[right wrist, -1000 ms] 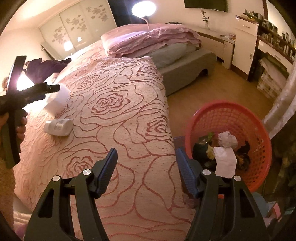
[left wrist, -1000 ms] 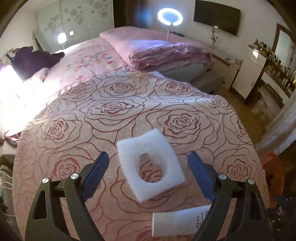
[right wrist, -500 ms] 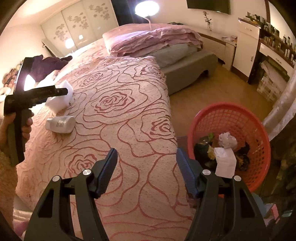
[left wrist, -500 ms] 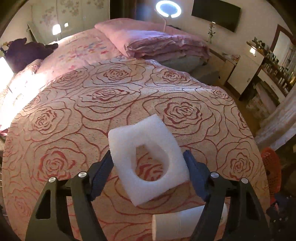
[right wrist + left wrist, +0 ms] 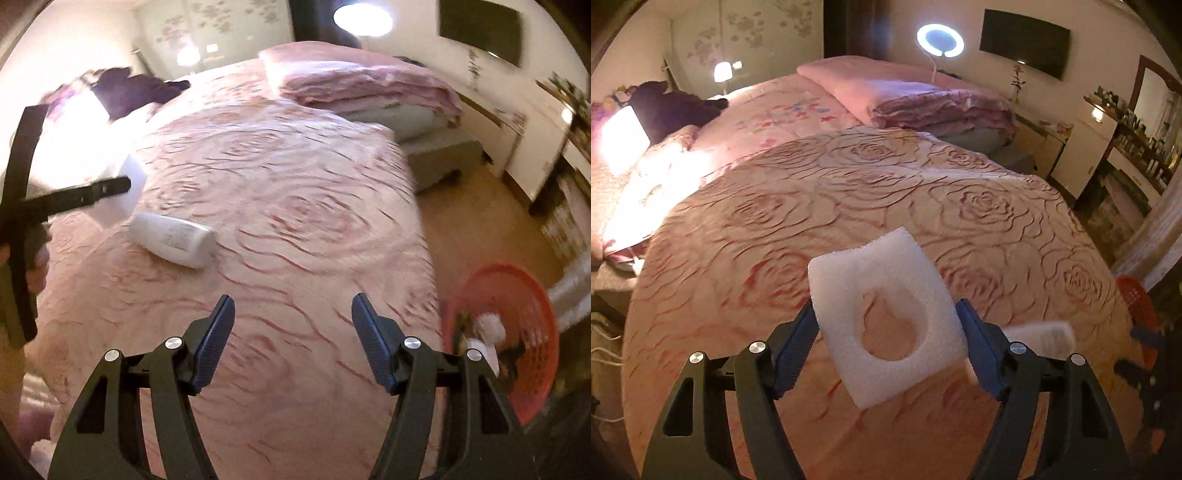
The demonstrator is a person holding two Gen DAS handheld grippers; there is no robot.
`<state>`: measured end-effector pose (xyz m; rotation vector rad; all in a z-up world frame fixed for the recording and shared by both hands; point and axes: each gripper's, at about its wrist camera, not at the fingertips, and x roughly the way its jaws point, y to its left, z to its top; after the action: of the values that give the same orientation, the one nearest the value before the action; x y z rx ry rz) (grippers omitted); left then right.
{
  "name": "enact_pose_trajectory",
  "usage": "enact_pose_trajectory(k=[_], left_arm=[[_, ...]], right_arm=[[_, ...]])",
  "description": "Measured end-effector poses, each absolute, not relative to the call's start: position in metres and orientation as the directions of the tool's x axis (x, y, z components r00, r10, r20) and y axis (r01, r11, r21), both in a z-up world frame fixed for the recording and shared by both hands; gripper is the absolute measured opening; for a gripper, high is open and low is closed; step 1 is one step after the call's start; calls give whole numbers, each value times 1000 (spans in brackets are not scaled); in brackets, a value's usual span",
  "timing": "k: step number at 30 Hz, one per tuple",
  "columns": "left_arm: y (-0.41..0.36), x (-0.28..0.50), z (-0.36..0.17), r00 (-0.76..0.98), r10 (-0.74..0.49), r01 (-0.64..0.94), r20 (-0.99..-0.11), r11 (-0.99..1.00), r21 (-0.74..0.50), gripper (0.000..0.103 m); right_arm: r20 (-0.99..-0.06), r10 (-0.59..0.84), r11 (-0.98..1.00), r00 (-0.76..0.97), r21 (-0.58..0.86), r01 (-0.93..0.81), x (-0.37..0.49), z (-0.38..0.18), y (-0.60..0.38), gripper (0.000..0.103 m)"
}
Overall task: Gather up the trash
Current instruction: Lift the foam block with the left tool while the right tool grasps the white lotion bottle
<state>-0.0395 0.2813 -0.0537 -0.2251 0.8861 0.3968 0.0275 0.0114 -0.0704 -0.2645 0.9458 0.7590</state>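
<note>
My left gripper (image 5: 886, 332) is shut on a white foam square with a cut-out hole (image 5: 916, 280) and holds it above the rose-patterned bedspread (image 5: 849, 192). The foam (image 5: 129, 177) also shows in the right wrist view, behind the left gripper (image 5: 118, 186). A white plastic bottle (image 5: 173, 240) lies on its side on the bed; it appears blurred in the left wrist view (image 5: 1041, 338). My right gripper (image 5: 291, 332) is open and empty above the bed, right of the bottle. A red basket (image 5: 517, 295) holding trash stands on the floor at the right.
Folded pink quilts (image 5: 923, 99) lie at the far end of the bed. A dark plush toy (image 5: 676, 107) and a bright lamp (image 5: 622, 136) are at far left. White cabinets (image 5: 1082, 151) and shelves line the right wall. Wooden floor (image 5: 472, 214) lies between bed and cabinets.
My left gripper closed on the foam square and lifted it off the bedspread. My right gripper swung left over the bed toward the bottle; the basket moved to the right edge of its view.
</note>
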Motion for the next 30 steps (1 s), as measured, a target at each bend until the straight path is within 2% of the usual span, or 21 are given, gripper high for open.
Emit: enact_pose_trajectory(k=[8, 16, 30], left_arm=[[285, -95, -55, 566, 248, -458, -786, 888, -50, 72], [283, -111, -65, 560, 236, -478, -794, 875, -77, 72], [281, -115, -68, 565, 234, -479, -791, 874, -83, 72]], right_arm=[[-803, 531, 541, 269, 77, -837, 20, -60, 86, 64], [-831, 529, 410, 174, 71, -910, 21, -71, 133, 64], [-845, 534, 374, 31, 203, -905, 6, -77, 115, 66]])
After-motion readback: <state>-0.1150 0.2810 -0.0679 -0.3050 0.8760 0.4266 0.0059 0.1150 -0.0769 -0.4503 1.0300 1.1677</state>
